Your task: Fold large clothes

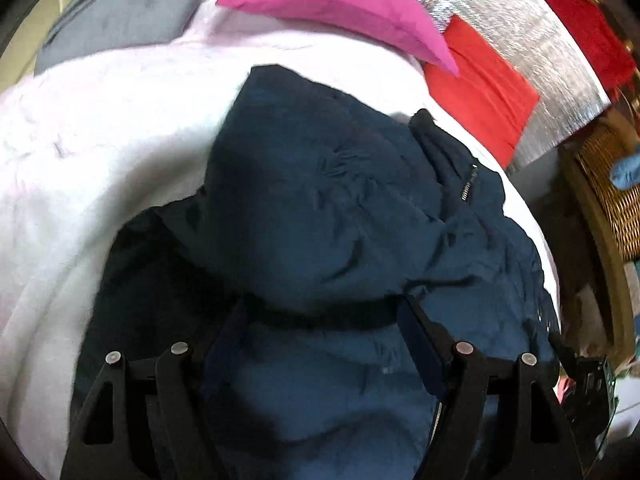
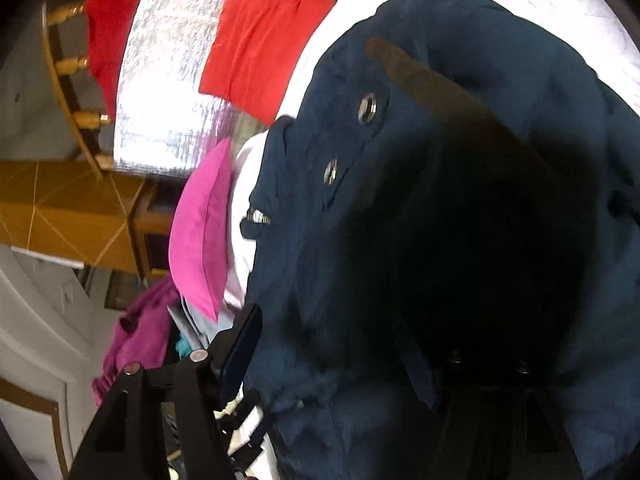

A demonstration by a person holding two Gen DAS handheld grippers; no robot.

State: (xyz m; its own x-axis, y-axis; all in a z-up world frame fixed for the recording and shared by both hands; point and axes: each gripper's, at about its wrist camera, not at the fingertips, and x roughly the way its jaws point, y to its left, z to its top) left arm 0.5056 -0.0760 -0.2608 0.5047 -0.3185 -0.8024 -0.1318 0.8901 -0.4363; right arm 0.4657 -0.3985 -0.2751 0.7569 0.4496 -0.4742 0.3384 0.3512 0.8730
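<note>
A dark navy jacket [image 1: 320, 200] with a zip and a dark cuff band lies crumpled on a white bedsheet [image 1: 100, 140]. My left gripper [image 1: 320, 320] is open, its two fingers spread wide just above the jacket's fabric, with nothing between them. In the right wrist view the same jacket [image 2: 400, 180], with two metal snaps, fills most of the frame. My right gripper [image 2: 332, 344] has its jaws apart; the left finger [image 2: 240, 344] shows, and the right finger is dark under draped cloth.
A pink pillow [image 1: 332, 4], a red cloth [image 1: 480, 92], grey fabric [image 1: 120, 12] and a silver foil sheet [image 1: 520, 52] lie at the far side of the bed. A wicker chair [image 1: 608, 192] stands on the right. A wooden cabinet [image 2: 68, 212] shows in the right wrist view.
</note>
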